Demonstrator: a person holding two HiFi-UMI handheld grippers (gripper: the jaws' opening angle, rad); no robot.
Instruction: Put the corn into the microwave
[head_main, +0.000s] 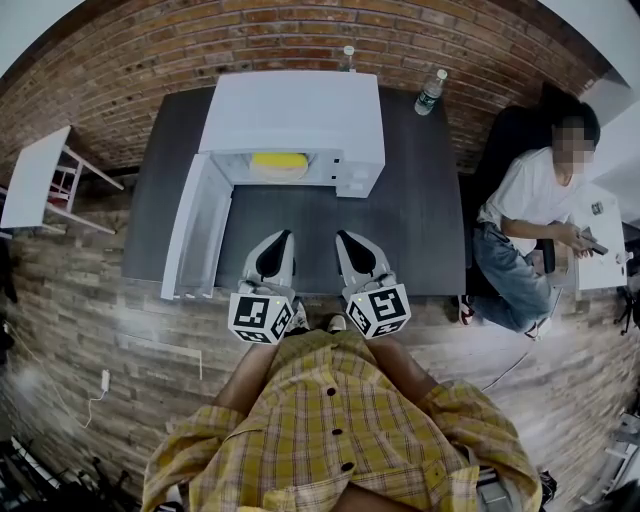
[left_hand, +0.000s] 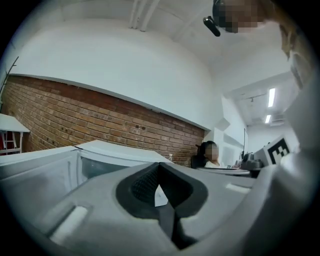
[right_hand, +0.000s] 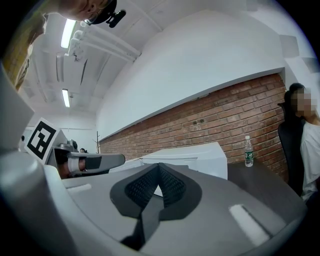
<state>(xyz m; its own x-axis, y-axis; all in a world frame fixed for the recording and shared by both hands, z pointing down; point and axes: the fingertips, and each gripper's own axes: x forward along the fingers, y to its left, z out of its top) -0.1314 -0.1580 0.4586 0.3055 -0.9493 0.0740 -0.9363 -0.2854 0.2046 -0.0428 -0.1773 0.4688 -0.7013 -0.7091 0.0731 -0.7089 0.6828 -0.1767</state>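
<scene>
Corn (head_main: 278, 162): sat in microwave (head_main: 300, 105), ahead of jaws.
L gripper (head_main: 283, 240): jaws shut, empty.
R gripper (head_main: 345, 240): shut, empty too.
Risk: door (head_main: 195, 235) stood open left of jaws; L swing might've clipped it.

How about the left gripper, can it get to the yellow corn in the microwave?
Probably yes. The microwave door hangs open at the left, and nothing shows between the left gripper and the corn inside. Its jaws are shut, though.

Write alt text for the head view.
A white microwave stands on a dark table, its door swung open and the yellow corn inside. The left gripper and right gripper are held shut and empty before it; a person sits at right.
</scene>
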